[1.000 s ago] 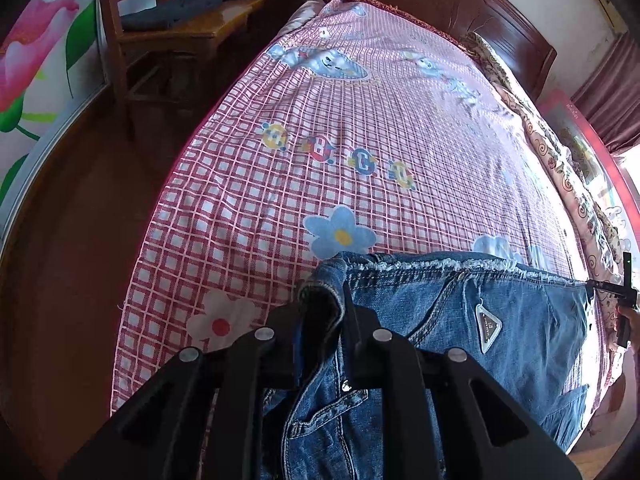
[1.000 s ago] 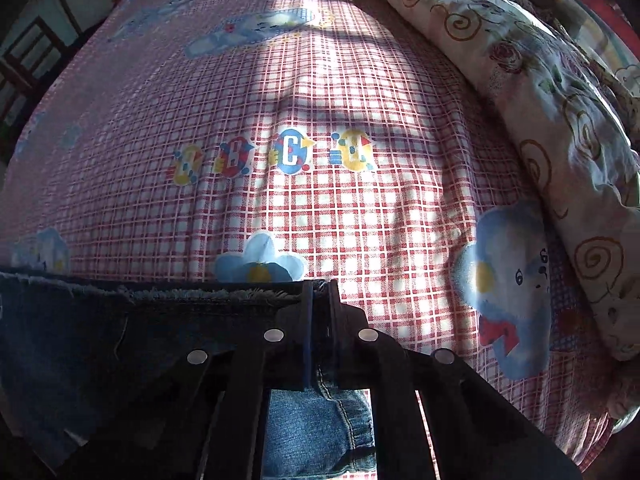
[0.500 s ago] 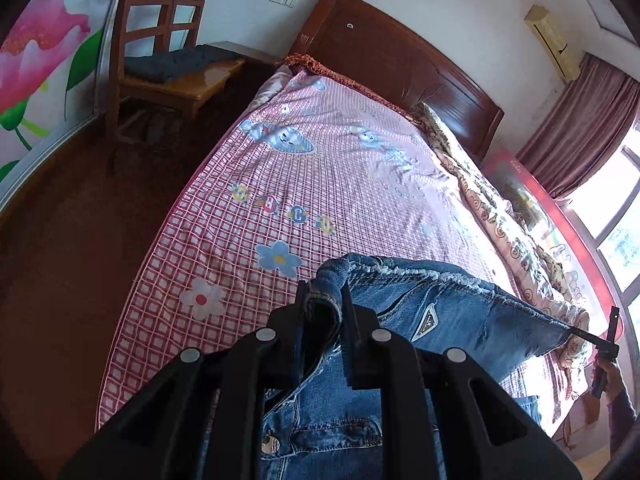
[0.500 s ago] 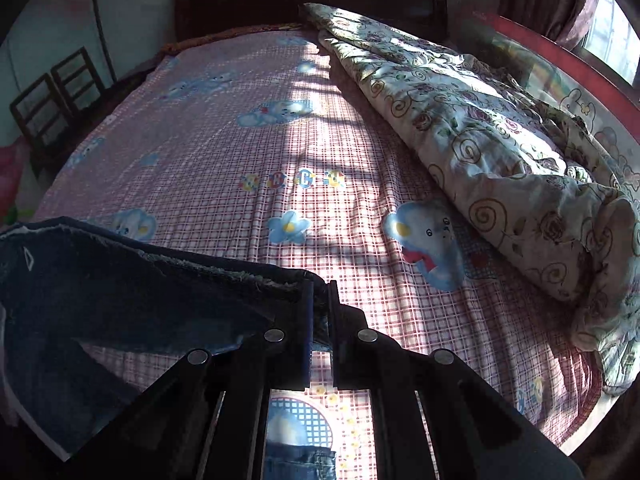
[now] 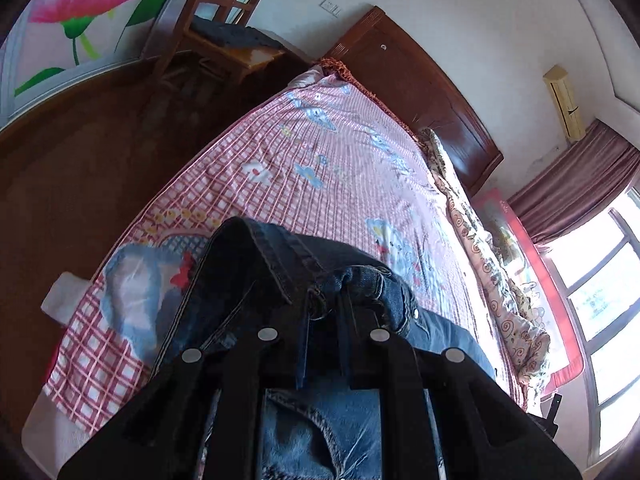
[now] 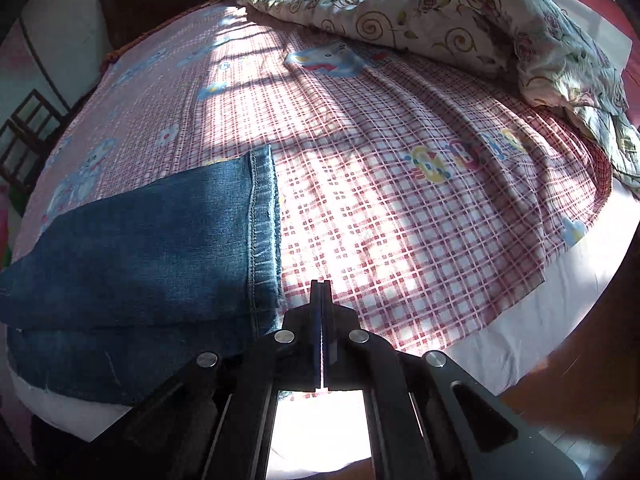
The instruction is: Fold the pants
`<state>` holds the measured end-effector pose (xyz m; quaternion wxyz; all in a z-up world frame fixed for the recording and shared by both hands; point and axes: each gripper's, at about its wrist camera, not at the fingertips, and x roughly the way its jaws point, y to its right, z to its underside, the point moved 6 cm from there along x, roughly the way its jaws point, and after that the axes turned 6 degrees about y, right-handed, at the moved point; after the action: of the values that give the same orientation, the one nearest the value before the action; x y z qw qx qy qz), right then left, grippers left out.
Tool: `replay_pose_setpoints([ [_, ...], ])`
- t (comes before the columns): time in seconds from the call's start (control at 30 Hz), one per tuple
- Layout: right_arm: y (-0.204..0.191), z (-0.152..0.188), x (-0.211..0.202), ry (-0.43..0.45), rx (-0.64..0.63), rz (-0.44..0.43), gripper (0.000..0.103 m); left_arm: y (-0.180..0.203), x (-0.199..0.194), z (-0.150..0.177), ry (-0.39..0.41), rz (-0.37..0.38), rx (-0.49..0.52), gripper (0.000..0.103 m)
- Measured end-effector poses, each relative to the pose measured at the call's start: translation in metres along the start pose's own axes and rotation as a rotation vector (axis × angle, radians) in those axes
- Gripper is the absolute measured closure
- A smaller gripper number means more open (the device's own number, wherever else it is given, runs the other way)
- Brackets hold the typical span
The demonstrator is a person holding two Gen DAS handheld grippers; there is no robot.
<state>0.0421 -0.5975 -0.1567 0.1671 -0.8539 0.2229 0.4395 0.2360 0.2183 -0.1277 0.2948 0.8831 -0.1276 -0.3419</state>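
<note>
Two black tongs: left tongs (image 5: 323, 300) nearly closed, pinching raised fold of blue denim pants (image 5: 280, 264) over pink checked bed sheet (image 5: 340, 184); right tongs (image 6: 321, 292) fully closed, empty, beside hemmed leg (image 6: 168, 240) lying flat.

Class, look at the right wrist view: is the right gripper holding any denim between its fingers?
No. The right gripper is shut on nothing, with the jeans lying flat on the bed beside it.
</note>
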Motion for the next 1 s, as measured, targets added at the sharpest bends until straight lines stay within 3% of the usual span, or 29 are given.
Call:
replay_pose_setpoints([
  [0.07, 0.011, 0.012, 0.000, -0.004, 0.060, 0.003, 0.103, -0.013, -0.003, 0.017, -0.026, -0.053, -0.019, 0.088],
  [0.1, 0.012, 0.018, -0.001, -0.014, 0.119, -0.054, 0.103, -0.021, -0.005, 0.025, -0.041, -0.099, -0.031, 0.083],
  [0.13, 0.010, 0.022, -0.004, -0.016, 0.173, -0.101, 0.103, -0.027, -0.007, 0.033, -0.057, -0.133, -0.038, 0.064],
  [0.23, -0.015, 0.029, -0.016, -0.013, 0.279, -0.253, 0.103, -0.029, -0.020, 0.050, -0.036, -0.147, -0.114, 0.029],
  [0.43, -0.089, 0.042, -0.022, -0.059, 0.252, -0.395, 0.103, -0.002, 0.000, 0.071, -0.044, 0.001, -0.255, 0.009],
  [0.53, -0.119, 0.041, -0.029, -0.063, 0.245, -0.471, 0.103, -0.005, 0.025, 0.077, -0.074, -0.011, -0.360, 0.009],
  [0.77, -0.154, 0.036, -0.045, -0.056, 0.186, -0.509, 0.103, -0.020, 0.034, 0.077, -0.006, 0.049, -0.638, 0.007],
  [0.87, -0.157, 0.037, -0.048, -0.060, 0.174, -0.511, 0.103, -0.018, 0.016, 0.075, -0.005, 0.019, -0.593, 0.010],
  [1.0, -0.161, 0.040, -0.044, -0.070, 0.155, -0.500, 0.103, -0.010, 0.007, 0.059, 0.045, 0.115, -0.632, 0.010],
])
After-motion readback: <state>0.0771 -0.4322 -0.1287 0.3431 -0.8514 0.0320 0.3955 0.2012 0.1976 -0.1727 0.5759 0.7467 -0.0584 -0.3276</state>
